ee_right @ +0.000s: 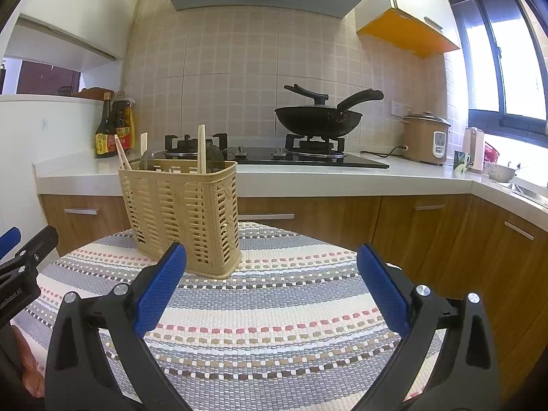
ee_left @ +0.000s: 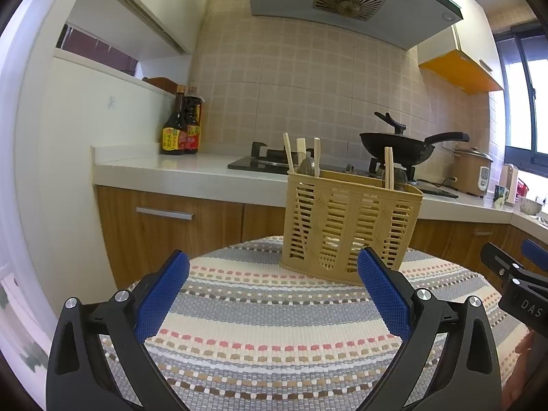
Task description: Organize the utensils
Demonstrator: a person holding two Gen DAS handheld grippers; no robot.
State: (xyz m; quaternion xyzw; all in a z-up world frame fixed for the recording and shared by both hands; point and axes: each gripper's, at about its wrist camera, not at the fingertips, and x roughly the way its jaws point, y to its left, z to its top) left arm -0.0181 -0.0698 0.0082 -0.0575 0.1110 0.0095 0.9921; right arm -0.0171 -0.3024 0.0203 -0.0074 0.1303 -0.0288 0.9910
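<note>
Beige utensil basket [ee_left: 349, 226] upright on striped mat [ee_left: 274, 325] | left gripper [ee_left: 274, 294] spread, empty | right gripper [ee_right: 272, 291] spread, empty

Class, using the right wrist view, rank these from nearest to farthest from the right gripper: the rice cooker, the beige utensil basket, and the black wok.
1. The beige utensil basket, on the striped mat just ahead-left of the right gripper.
2. The black wok, on the stove's right burner across the counter.
3. The rice cooker, by the wall, farther right.
</note>
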